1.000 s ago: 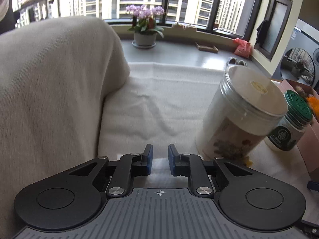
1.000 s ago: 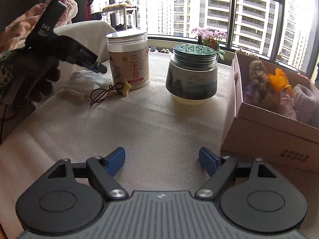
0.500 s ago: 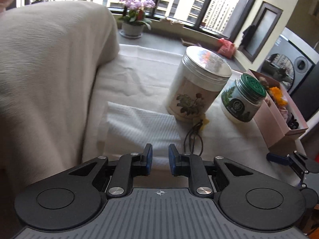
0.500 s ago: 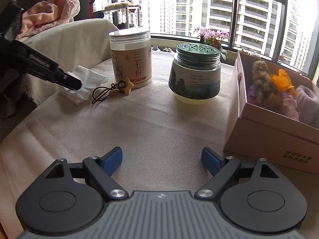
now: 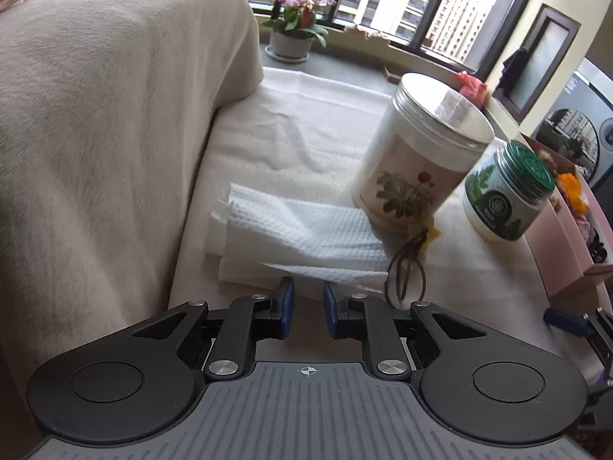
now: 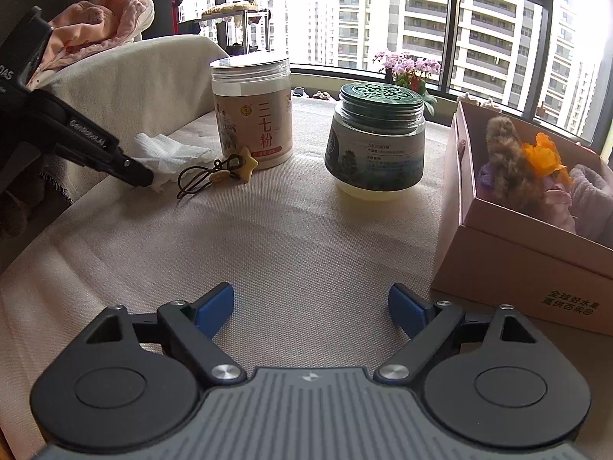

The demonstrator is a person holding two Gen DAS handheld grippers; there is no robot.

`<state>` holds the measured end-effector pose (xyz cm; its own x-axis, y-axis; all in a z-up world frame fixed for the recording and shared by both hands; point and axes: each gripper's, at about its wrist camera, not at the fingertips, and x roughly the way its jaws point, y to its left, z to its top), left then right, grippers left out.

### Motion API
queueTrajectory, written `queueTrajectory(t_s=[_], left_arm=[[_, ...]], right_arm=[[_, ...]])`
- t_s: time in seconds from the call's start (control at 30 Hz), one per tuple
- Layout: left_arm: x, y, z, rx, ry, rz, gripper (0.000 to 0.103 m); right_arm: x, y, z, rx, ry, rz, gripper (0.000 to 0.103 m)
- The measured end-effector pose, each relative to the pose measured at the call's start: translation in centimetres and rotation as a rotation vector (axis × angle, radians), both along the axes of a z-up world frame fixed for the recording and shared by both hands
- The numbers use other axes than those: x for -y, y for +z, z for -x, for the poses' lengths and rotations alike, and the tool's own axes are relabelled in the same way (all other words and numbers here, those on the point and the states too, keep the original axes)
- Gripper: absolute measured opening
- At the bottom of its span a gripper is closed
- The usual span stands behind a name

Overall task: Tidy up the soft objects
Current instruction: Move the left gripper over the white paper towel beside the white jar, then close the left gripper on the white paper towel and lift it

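Observation:
A folded white waffle cloth (image 5: 299,230) lies on the table beside the beige throw, left of the tall jar. The left gripper (image 5: 308,295) hovers at the cloth's near edge, its blue pads a narrow gap apart with nothing between them. From the right wrist view, the left gripper (image 6: 138,174) has its tip at the white cloth (image 6: 168,153). A brown cord with a yellow star charm (image 6: 214,176) lies by the jar. The right gripper (image 6: 311,299) stands wide open over bare tablecloth. The cardboard box (image 6: 517,268) at the right holds plush things (image 6: 505,157).
A tall white jar (image 6: 253,115) and a green-lidded jar (image 6: 377,142) stand mid-table. The beige throw (image 5: 95,134) over a chair fills the left. A potted orchid (image 5: 295,34) sits on the windowsill behind. A blue finger of the right gripper (image 5: 567,322) shows at lower right.
The left gripper has drawn back and sunk toward the table, so the white cloth now lies just ahead of its tips. The right gripper's jaws widened slightly; it stayed in place.

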<state>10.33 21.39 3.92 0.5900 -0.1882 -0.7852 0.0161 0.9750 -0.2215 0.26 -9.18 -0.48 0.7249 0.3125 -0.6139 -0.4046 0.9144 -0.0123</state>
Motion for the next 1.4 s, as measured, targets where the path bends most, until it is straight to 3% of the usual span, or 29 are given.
queueTrajectory(t_s=[0.17, 0.33, 0.4, 0.63, 0.77, 0.97, 1.1, 1.23, 1.4], left_arm=[[-0.3, -0.3, -1.4, 0.051, 0.056, 0.071, 0.020], [-0.6, -0.1, -2.8, 0.176, 0.120, 0.099, 0.020], [-0.3, -0.4, -3.5, 0.189, 0.122, 0.087, 0.020], [1.0, -1.3, -5.2, 0.239, 0.047, -0.029, 0.020], [1.7, -1.0, -6.2, 0.249, -0.038, -0.110, 0.020], [3.6, -0.7, -4.7, 0.189, -0.332, -0.281, 0.021], [3.5, -0.7, -4.1, 0.144, -0.384, -0.319, 0.025], [3.2, -0.6, -4.9, 0.161, -0.341, -0.408, 0.026], [1.5, 2.4, -5.7, 0.260, -0.193, -0.315, 0.026]], right_arm=[[0.0, 0.0, 0.0, 0.000, 0.000, 0.000, 0.089], [-0.1, 0.0, 0.0, -0.004, 0.006, 0.002, 0.091], [-0.3, -0.1, -0.2, -0.019, 0.021, 0.005, 0.103], [-0.6, 0.1, -0.6, -0.063, 0.074, 0.036, 0.103], [-0.4, -0.2, -0.3, -0.039, 0.086, 0.026, 0.103], [-0.4, -0.1, -0.2, -0.036, 0.087, 0.023, 0.103], [-0.4, -0.1, -0.2, -0.036, 0.087, 0.023, 0.103], [-0.4, -0.1, -0.2, -0.037, 0.089, 0.023, 0.103], [-0.4, -0.1, -0.1, -0.036, 0.091, 0.023, 0.103]])
